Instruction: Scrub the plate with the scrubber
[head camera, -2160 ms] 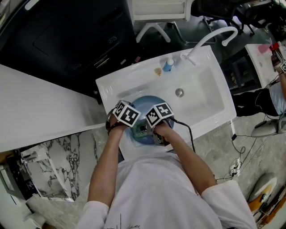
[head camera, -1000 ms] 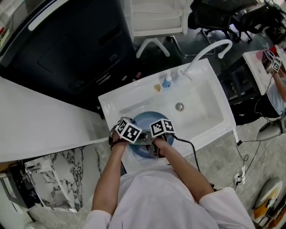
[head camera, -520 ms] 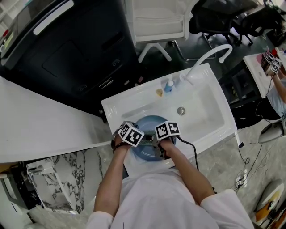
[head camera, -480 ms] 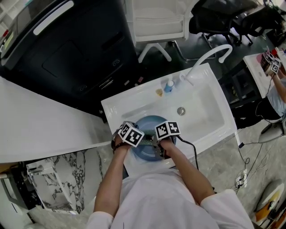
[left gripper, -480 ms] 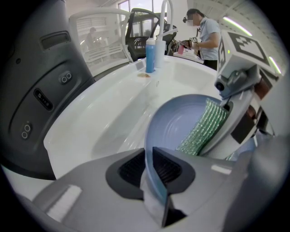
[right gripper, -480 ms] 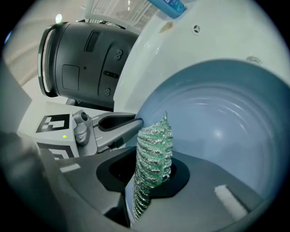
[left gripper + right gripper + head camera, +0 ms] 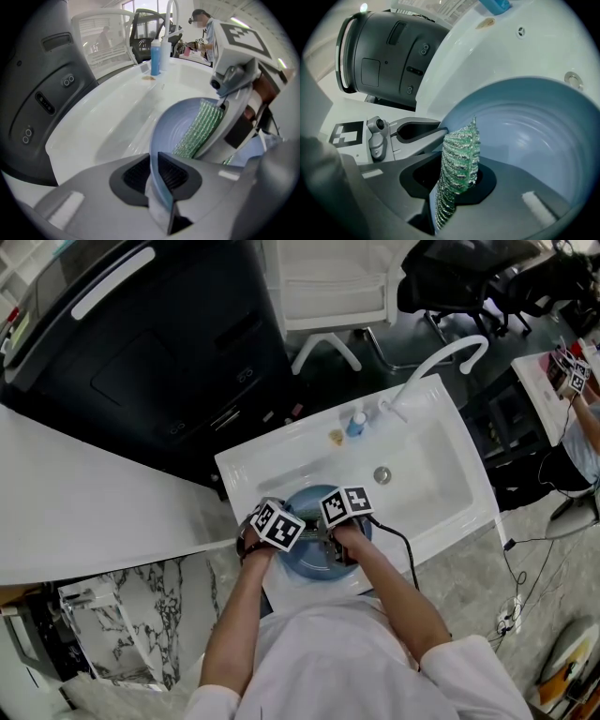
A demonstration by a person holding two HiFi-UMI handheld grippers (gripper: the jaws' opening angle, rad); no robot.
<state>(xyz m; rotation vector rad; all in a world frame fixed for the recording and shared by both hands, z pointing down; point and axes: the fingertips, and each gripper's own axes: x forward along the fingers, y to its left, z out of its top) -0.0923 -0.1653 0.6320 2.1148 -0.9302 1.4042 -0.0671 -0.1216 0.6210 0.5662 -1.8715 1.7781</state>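
- White glossy sink [image 7: 441, 442], with a curved white tap [image 7: 441, 348] and a small blue bottle [image 7: 356, 423] at its far rim and a metal drain [image 7: 382, 474] mid-basin; a person stands over it with a gripper in each hand.
- A round pale-blue plate [image 7: 302, 559], smooth with a raised rim, sits tilted in the near left part of the basin.
- The left gripper [image 7: 157, 172] pinches the plate's rim between its dark ribbed pads and steadies it.
- The right gripper [image 7: 457, 180] is clamped on a green glittery mesh scrubber [image 7: 459, 154], a flat, knobbly pad whose free edge lies against the plate's inner face.
- Over the last half-second the right gripper appears to have edged a little across the plate toward its far rim, while the left has barely shifted. This looks like a scrubbing stroke under way, not a fresh grasp.
- The soft mesh should flex and drag on the slick glaze. The hard, slippery plate could twist in the rim pinch if pressed hard.
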